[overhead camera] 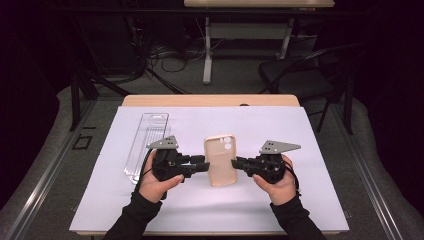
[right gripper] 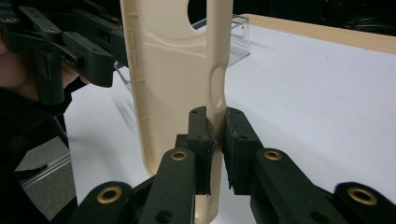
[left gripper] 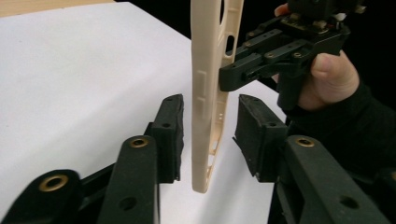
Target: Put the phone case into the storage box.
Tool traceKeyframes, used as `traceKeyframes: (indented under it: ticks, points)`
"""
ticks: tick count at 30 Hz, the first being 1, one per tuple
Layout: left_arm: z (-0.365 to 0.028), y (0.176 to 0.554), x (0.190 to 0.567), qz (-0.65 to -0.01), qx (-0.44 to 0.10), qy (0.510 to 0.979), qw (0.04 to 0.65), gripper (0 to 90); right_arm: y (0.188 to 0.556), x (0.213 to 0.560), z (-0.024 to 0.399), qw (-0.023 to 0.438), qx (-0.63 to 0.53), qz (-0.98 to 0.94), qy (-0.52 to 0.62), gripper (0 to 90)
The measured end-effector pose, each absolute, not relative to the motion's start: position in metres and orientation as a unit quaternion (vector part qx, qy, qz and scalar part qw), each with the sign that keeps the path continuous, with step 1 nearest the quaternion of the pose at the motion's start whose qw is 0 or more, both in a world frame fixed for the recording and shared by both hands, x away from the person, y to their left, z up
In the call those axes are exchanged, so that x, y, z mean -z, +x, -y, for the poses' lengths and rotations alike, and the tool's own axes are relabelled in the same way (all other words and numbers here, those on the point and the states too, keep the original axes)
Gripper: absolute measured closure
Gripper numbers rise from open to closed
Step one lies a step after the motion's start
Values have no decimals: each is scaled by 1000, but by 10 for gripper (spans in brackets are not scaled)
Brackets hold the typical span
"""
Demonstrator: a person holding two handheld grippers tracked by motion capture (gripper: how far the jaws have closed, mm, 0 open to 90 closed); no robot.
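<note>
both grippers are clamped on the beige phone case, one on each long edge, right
Not quite. The right gripper is clamped on one long edge of the beige phone case. The left gripper is open: the left gripper view shows gaps between its pads and the case's other edge.

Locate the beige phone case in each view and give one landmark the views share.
High view: phone case at centre, between both grippers.
Left gripper view: upright, edge-on, between the open jaws, untouched by them.
Right gripper view: upright, centre-left, its edge clamped.
Shared landmark: white mat.
</note>
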State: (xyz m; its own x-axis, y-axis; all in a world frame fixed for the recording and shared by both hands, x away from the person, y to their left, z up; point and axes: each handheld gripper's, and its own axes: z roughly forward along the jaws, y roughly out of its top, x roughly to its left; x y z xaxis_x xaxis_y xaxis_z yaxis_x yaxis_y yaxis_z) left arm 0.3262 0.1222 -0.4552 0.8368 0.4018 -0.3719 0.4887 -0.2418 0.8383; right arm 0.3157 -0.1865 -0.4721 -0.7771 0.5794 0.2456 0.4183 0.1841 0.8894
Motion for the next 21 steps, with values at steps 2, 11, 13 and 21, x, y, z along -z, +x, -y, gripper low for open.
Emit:
traceKeyframes:
  ticks: [2, 11, 13, 21]
  points:
    - [-122, 327, 456, -287, 45, 783, 550, 578, 316, 472, 188, 78, -549, -765, 329, 825]
    - [-121, 330, 459, -305, 47, 785, 537, 553, 318, 473, 192, 92, -543, -761, 343, 825]
    - [-121, 332, 462, -312, 50, 787, 530, 552, 318, 473, 193, 93, -542, -761, 345, 825]
    - [-119, 330, 460, -306, 20, 791, 530, 506, 319, 474, 195, 106, -539, -757, 355, 825]
